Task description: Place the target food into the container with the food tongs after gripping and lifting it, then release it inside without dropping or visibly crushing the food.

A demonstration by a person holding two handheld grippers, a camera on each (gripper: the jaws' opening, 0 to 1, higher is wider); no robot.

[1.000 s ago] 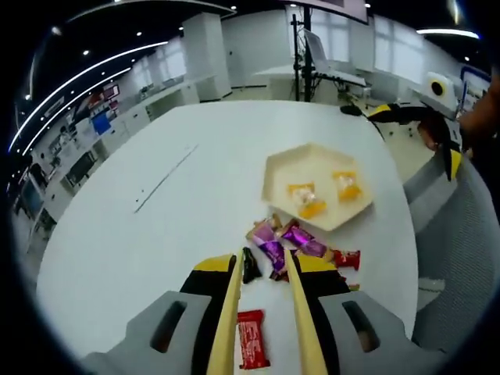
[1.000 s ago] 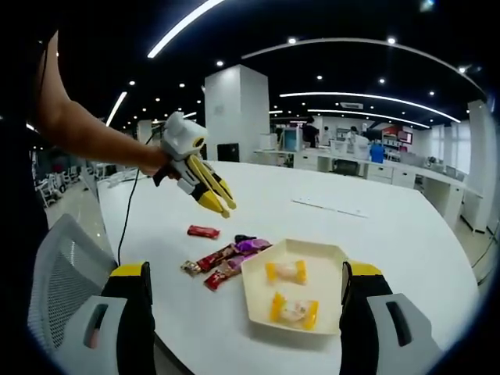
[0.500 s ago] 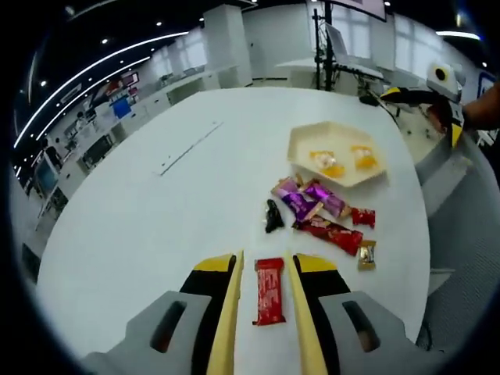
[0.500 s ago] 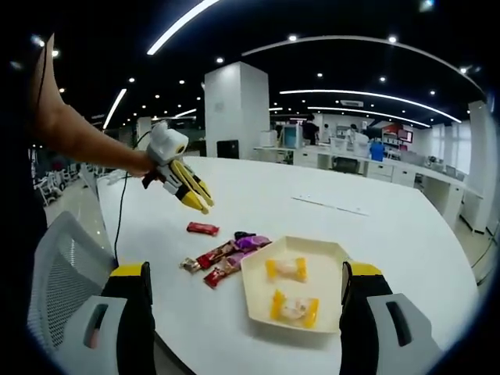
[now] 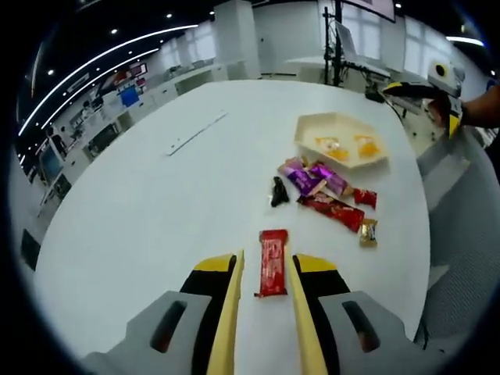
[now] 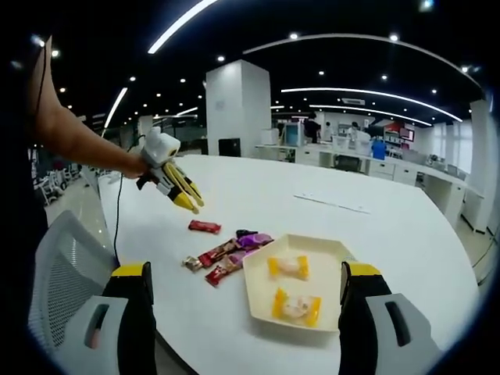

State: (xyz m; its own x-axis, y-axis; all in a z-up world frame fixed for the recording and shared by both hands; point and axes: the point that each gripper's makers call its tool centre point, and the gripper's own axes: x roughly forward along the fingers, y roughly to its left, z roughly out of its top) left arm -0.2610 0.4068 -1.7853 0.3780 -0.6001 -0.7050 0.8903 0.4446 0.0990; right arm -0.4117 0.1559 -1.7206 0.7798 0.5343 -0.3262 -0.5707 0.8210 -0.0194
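A red candy bar [image 5: 273,262] lies flat on the white table [image 5: 156,203], just past the tips of my left gripper [image 5: 263,256], whose yellow tong blades stand open on either side of its near end. The cream hexagonal tray [image 5: 341,141] sits far ahead and holds two yellow-wrapped candies [image 5: 331,148]. In the right gripper view, my right gripper [image 6: 246,272] is wide open above the near table edge, with the tray [image 6: 258,293] between its jaws. There the left gripper [image 6: 178,190] hovers over the red bar [image 6: 205,226], held by a person's arm.
Between the bar and the tray lie purple wrappers [image 5: 312,178], a small black candy [image 5: 278,191], a long red wrapper [image 5: 332,211] and a small gold one [image 5: 366,231]. A grey mesh chair [image 6: 58,266] stands at the table's edge. A pale strip [image 5: 195,133] lies further off.
My left gripper has drawn back from the tray and the wrapper pile, so the red bar now lies beyond its tong tips. The right gripper has stayed put.
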